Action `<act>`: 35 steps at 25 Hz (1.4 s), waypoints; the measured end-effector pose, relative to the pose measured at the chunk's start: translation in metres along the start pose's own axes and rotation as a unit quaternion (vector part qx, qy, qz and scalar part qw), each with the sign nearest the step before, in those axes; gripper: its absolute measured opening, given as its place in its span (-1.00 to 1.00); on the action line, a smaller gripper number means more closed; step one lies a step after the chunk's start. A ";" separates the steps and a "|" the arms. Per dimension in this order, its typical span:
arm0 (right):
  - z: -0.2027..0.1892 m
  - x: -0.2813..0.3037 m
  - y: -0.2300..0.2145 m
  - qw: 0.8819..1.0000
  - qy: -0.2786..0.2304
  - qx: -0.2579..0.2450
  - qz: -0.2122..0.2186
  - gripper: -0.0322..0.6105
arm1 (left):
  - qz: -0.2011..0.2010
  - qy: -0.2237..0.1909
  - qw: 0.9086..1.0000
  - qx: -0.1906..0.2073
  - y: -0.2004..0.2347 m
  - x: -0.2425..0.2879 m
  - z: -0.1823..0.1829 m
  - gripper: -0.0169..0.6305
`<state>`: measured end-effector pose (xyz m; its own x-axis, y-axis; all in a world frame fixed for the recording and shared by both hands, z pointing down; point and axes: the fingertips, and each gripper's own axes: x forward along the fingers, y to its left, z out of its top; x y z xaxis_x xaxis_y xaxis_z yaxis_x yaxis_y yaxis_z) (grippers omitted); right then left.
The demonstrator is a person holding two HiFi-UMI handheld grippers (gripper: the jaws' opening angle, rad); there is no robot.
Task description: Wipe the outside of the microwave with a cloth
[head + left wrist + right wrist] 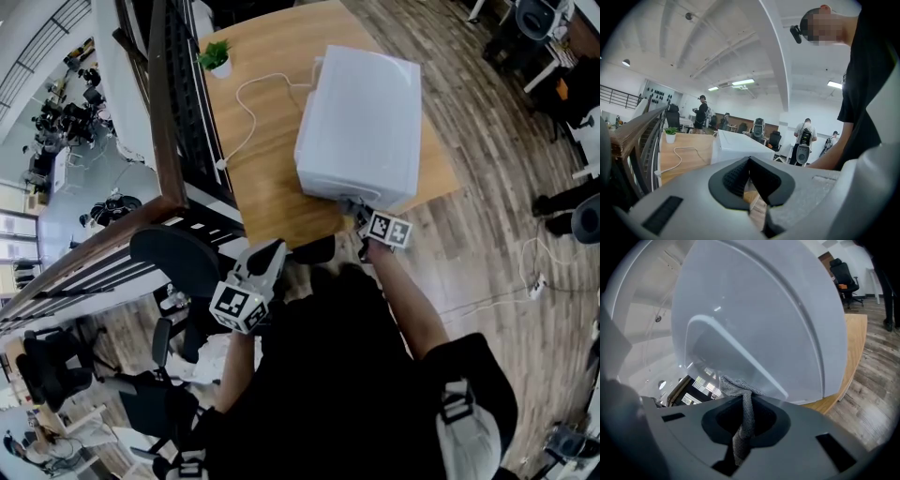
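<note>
The right gripper point(743, 405) has its fingers point(768, 422) clenched on a fold of grey cloth point(735, 386). The bunched end of the cloth lies against the lower front of the white microwave point(361, 117), which stands near the edge of the wooden tabletop point(272, 169); I judge it is held this way so that cloth, not plastic, meets the casing. The left gripper point(265, 261) hangs by the person's body, off the tabletop, with its fingers point(733, 179) closed on nothing (likely kept clear of the wiping). No brand, label or lettering is legible on the microwave, only the square markers on the grippers' cubes.
</note>
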<state>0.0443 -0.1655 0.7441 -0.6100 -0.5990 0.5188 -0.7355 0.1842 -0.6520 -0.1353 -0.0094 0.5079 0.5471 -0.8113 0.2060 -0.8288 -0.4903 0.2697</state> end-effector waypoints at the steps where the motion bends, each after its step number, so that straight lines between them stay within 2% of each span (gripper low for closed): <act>1: -0.001 0.002 0.002 1.000 0.002 0.000 0.002 -0.84 | 0.001 -0.001 1.000 0.000 0.001 -0.001 0.000 -0.94; 23: -0.012 0.043 0.058 0.998 0.028 -0.006 0.049 -0.85 | 0.021 0.001 1.000 -0.006 0.006 -0.014 -0.002 -0.94; 35: -0.019 0.064 0.086 0.997 0.045 -0.004 0.070 -0.85 | 0.023 -0.011 1.000 -0.004 0.007 -0.020 -0.002 -0.94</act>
<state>-0.0637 -0.1732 0.7314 -0.7302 -0.4951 0.4709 -0.6437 0.2675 -0.7170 -0.1519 0.0039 0.5080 0.5048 -0.8404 0.1972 -0.8524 -0.4492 0.2677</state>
